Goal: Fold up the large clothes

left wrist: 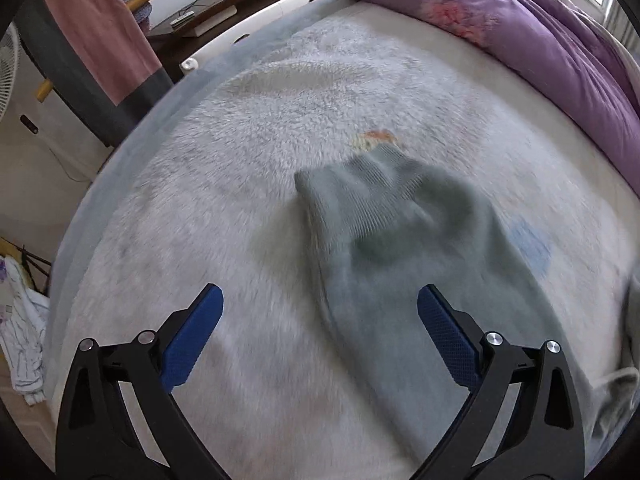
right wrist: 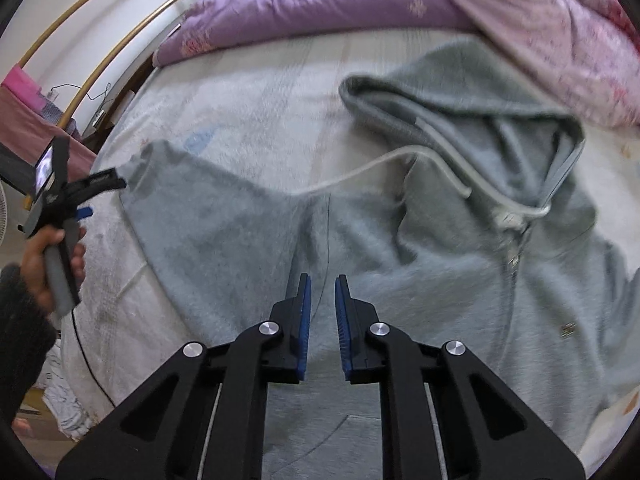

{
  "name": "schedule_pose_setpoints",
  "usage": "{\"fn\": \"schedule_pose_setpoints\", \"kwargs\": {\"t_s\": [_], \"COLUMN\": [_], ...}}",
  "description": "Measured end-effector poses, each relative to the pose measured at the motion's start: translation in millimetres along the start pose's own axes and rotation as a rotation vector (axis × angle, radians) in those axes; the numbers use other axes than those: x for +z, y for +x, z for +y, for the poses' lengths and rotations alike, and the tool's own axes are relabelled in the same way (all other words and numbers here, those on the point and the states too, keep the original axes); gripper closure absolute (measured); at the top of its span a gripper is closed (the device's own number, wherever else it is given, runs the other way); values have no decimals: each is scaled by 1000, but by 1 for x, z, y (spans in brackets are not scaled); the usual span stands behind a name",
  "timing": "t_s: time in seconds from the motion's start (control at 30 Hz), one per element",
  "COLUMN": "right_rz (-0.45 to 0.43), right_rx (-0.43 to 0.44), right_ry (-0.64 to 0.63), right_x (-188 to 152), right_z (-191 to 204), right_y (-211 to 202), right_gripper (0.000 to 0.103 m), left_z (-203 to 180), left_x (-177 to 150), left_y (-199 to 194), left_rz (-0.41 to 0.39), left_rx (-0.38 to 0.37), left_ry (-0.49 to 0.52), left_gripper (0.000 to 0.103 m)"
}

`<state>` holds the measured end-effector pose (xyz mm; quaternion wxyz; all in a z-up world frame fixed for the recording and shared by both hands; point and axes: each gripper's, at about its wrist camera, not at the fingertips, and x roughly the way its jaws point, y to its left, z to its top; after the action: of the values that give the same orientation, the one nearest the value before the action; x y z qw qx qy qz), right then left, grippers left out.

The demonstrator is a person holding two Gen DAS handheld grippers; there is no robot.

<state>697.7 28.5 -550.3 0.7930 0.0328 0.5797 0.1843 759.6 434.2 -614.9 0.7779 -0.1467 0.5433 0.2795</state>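
Right wrist: hoodie point(right wrist: 460, 264) beneath gripper point(right wrist: 322, 280).

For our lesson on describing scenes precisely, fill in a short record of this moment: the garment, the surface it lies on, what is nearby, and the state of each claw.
garment: grey zip-up hooded sweatshirt, spread flat, one sleeve stretched out sideways
drawstring: pale cord trailing from the hood
surface: fluffy pale blanket on a bed
nearby: purple quilt bunched at the far edge
left claw: open wide above the sleeve cuff, gripping nothing
right claw: nearly closed over the sweatshirt, a narrow gap showing, no cloth visibly pinched
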Motion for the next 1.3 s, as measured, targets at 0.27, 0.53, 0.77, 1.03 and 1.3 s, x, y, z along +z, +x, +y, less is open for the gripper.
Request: {"fn": "schedule_pose_setpoints", "kwargs": {"t_s": [0.27, 0.53, 0.77, 1.03, 1.3], "right_rz": [69, 97, 179, 79, -105], "right_rx": [48, 89, 72, 175, 93], "right_ry": [18, 42, 42, 106, 160], "right_x": [-18, -21, -43, -37, -63], "right_z": [0, 8, 11, -23, -140], "right_y": [27, 50, 100, 38, -87], "right_gripper": [91, 95, 99, 97, 94], "left_z": [-4, 60, 89, 25, -162], "left_x": [17, 6, -32, -70, -152], "left_y": [35, -62, -141, -247, -314], "left_rz": [30, -139, -208, -357, -390], "left_rx": [-112, -75, -81, -197, -350], "left_ry": [21, -86, -31, 52, 301], "left_gripper": [88, 91, 91, 91, 91]}}
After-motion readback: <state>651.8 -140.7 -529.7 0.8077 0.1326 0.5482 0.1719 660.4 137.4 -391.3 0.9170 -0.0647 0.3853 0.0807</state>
